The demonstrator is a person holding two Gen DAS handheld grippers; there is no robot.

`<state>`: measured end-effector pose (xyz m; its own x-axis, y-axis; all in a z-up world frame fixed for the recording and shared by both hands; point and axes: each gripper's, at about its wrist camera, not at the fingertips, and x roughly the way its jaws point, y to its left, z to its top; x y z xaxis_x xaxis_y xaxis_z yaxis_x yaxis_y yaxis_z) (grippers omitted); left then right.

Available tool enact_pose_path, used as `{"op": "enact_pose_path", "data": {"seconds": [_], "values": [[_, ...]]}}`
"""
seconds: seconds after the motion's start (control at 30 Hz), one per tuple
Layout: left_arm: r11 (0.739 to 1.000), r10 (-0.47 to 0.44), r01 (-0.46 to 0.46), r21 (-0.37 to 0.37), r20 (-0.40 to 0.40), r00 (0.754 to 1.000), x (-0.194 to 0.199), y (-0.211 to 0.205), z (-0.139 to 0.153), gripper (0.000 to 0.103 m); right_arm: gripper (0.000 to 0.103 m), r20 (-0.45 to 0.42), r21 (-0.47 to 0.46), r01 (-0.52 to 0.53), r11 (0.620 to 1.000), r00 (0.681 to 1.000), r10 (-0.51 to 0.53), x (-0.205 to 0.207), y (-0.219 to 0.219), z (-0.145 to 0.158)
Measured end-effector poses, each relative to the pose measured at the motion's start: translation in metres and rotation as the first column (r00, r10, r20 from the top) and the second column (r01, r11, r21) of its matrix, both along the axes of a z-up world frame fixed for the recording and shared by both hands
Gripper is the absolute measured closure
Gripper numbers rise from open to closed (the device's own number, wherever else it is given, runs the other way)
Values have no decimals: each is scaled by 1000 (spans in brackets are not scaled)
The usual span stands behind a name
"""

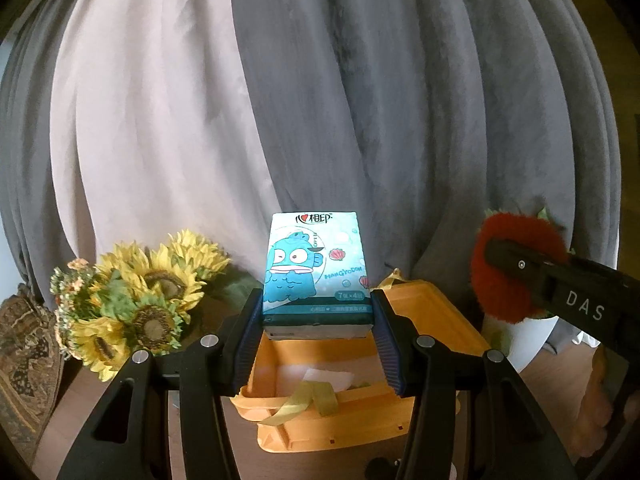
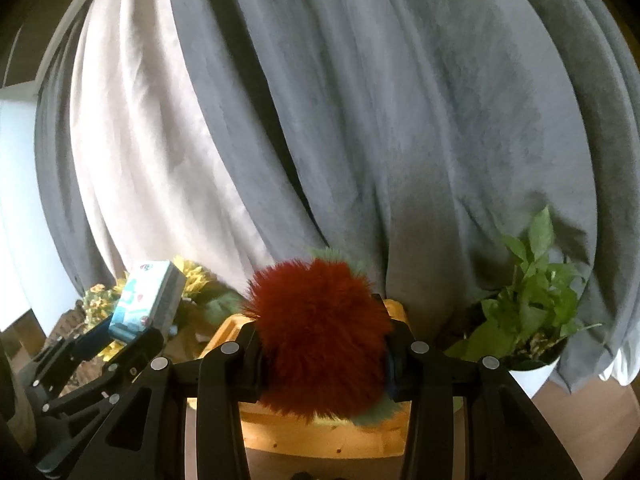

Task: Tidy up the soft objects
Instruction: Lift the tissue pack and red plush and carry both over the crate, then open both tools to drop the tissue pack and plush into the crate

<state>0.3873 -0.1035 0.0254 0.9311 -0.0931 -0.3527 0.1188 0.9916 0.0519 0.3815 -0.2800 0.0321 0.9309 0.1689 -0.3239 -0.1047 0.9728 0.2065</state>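
Note:
My left gripper (image 1: 318,320) is shut on a blue tissue pack (image 1: 316,268) with a cartoon fish print and holds it upright above the open orange box (image 1: 440,312). The pack also shows in the right wrist view (image 2: 146,300), at the left. My right gripper (image 2: 322,344) is shut on a red fluffy plush (image 2: 320,336) with green fringes, above the orange box (image 2: 224,332). The plush also shows in the left wrist view (image 1: 508,256), at the right, with the right gripper's finger across it.
Artificial sunflowers (image 1: 140,296) stand left of the box. A potted green plant (image 2: 528,308) in a white pot stands at the right. Grey and white curtains (image 1: 320,100) hang behind. A yellow ribbon (image 1: 308,400) and white paper lie in the box.

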Motion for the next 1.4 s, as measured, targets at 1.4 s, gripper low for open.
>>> {"op": "enact_pose_path", "data": {"seconds": [1.4], "values": [[996,-55,71,54,-264,963,126,-19,-91,41,52,-340,-39,-73,997,939,55,151,3,-104]]}}
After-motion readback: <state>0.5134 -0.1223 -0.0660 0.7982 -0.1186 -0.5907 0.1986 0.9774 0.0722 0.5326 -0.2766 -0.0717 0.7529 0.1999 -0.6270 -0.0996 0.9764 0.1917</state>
